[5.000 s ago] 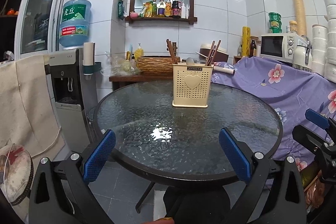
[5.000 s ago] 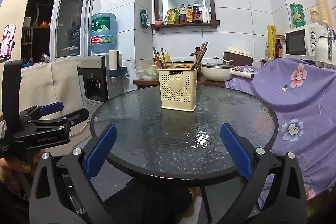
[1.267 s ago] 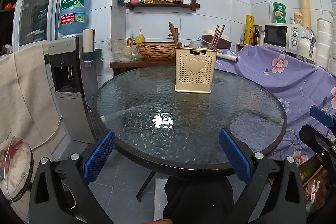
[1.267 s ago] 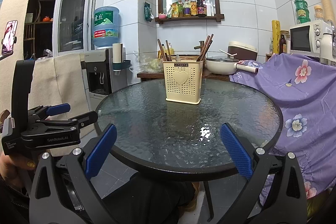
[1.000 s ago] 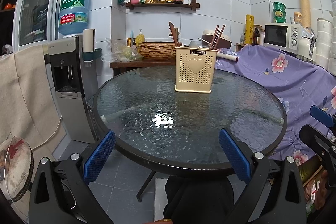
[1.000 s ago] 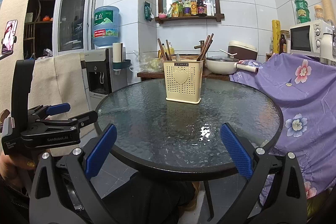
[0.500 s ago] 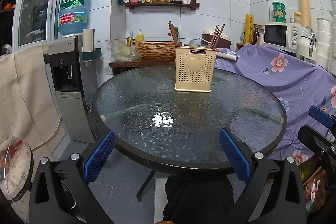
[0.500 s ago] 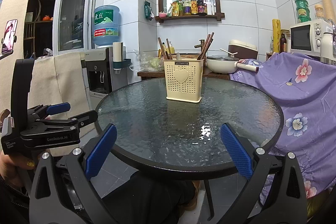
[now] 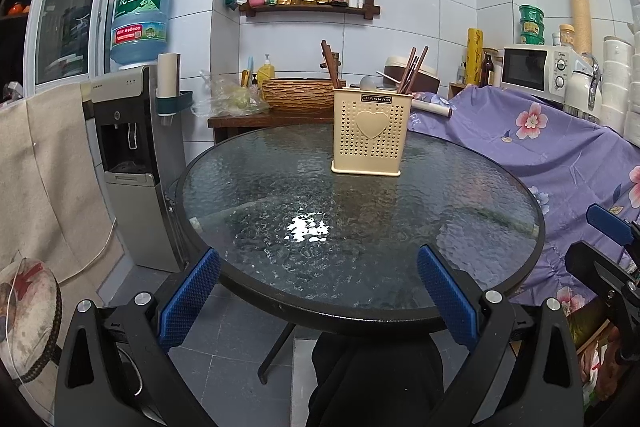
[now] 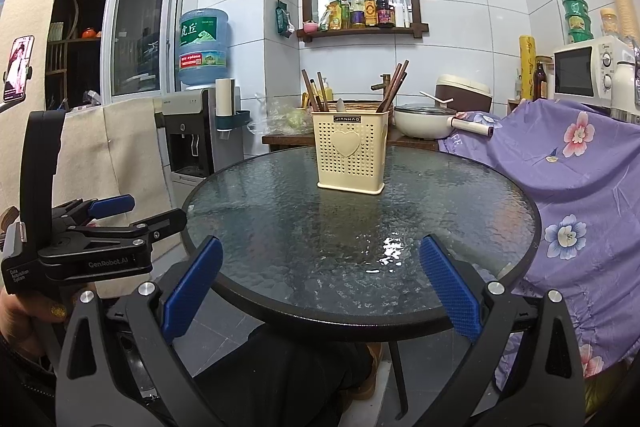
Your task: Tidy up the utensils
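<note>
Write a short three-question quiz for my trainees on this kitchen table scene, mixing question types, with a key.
1. True or false: the left hand-held gripper is shut on a chopstick.
2. Multiple choice: where does the cream utensil holder stand? A) on the glass table, upright; B) on the wall shelf; C) tipped over on the floor.
3. Fill in: the brown sticks rising from the holder are ____.

Key
1. False: both it and the right hand-held gripper are open and hold nothing, short of the table's near edge.
2. A.
3. Chopsticks, in two bunches at left and right of the holder.
</note>
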`<action>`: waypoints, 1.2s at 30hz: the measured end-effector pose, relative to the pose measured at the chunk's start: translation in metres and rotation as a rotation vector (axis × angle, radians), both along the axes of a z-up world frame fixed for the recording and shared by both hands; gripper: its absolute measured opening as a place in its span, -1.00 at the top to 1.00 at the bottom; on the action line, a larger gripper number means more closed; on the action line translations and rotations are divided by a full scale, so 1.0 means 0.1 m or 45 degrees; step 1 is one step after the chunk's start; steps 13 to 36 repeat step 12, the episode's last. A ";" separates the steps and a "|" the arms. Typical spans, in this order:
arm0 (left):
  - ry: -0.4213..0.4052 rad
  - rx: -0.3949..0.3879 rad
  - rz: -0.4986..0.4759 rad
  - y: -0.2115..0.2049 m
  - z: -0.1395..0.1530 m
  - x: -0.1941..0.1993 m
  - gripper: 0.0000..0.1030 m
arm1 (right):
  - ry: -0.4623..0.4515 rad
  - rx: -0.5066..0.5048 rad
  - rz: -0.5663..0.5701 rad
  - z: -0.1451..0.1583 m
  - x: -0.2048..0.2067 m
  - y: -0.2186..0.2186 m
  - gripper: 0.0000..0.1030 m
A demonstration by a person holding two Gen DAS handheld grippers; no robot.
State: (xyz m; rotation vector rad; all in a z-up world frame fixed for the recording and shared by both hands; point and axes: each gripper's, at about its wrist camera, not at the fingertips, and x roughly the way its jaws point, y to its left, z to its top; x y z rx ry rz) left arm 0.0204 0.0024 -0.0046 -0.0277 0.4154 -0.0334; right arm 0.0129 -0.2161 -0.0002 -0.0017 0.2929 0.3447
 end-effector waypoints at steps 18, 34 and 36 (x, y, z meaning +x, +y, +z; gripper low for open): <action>0.008 0.005 -0.005 0.03 0.01 0.00 -0.88 | 0.004 0.000 0.004 -0.01 0.01 -0.01 -0.89; 0.008 0.005 -0.005 0.03 0.01 0.00 -0.88 | 0.004 0.000 0.004 -0.01 0.01 -0.01 -0.89; 0.008 0.005 -0.005 0.03 0.01 0.00 -0.88 | 0.004 0.000 0.004 -0.01 0.01 -0.01 -0.89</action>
